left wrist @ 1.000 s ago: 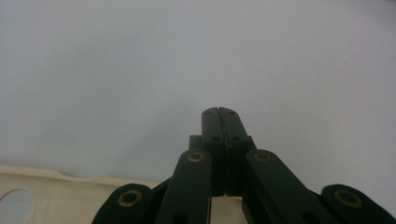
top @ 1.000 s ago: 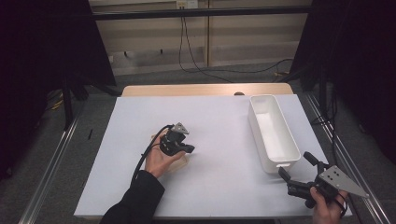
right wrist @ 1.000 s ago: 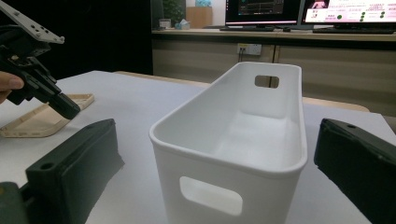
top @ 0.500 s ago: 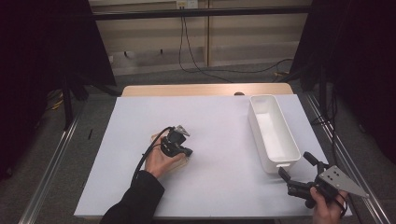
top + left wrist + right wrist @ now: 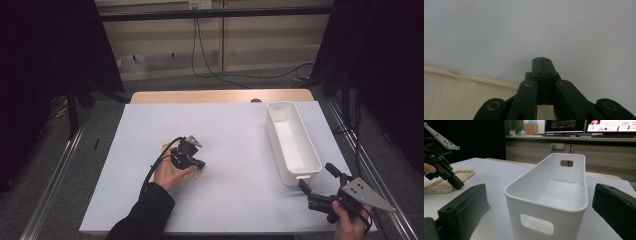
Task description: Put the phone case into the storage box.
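High view: the left claw point(image 5: 196, 161) rests near the middle of the white surface point(image 5: 235, 135), its jaws pressed together on nothing, tip on or just above a beige phone case point(image 5: 186, 173) that lies flat under the hand. The white bin point(image 5: 292, 142) stands at about three o'clock from that case, well apart, long side running away from the person. The right claw point(image 5: 316, 179) hovers at the bin's near end, at about five o'clock on the surface, jaws spread wide.

Left gripper view: the two black jaws meet flush, nothing between them. The case's rim point(image 5: 474, 80) runs off to about eight o'clock of the tip, just beside it, with the bare surface beyond.

Right gripper view: the bin point(image 5: 554, 195) sits square between the wide jaws, its handle slot facing the camera, not touched. The left claw point(image 5: 457, 183) shows at about ten o'clock, tip down on the phone case point(image 5: 441, 186).

The step in hand looks like picking the case up for the bin. To do it well, I judge the left jaws must open first, then straddle one thin edge of the case rather than press on its flat face; tipping the edge up against the surface would give a firmer bite. The right claw might steady the bin.
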A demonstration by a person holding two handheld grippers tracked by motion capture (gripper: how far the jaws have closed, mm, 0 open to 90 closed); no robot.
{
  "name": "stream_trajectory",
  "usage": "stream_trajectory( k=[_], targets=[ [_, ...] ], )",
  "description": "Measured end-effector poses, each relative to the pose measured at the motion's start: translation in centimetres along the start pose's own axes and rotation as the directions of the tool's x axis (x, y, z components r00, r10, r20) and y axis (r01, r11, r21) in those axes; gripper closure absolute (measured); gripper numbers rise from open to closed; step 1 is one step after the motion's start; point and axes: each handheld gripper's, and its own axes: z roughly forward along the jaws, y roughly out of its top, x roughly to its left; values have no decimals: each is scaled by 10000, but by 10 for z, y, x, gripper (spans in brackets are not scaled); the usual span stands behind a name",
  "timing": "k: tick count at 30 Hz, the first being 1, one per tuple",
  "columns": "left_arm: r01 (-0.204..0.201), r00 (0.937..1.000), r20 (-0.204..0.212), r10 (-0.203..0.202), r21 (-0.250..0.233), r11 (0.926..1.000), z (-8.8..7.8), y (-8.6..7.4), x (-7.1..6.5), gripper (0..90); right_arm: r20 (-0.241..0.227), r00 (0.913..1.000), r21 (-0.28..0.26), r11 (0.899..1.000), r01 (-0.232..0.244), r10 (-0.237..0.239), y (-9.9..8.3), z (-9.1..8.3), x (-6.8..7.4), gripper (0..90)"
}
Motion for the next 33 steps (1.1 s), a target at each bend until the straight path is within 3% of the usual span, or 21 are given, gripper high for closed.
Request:
stream_trajectory(
  k=[33],
  targets=[
    [527, 9982, 292, -519, -263, 9983, -12, -22, 1, 900, 152, 9999, 18, 10000, 6, -6, 0, -3, -1, 0]
  ],
)
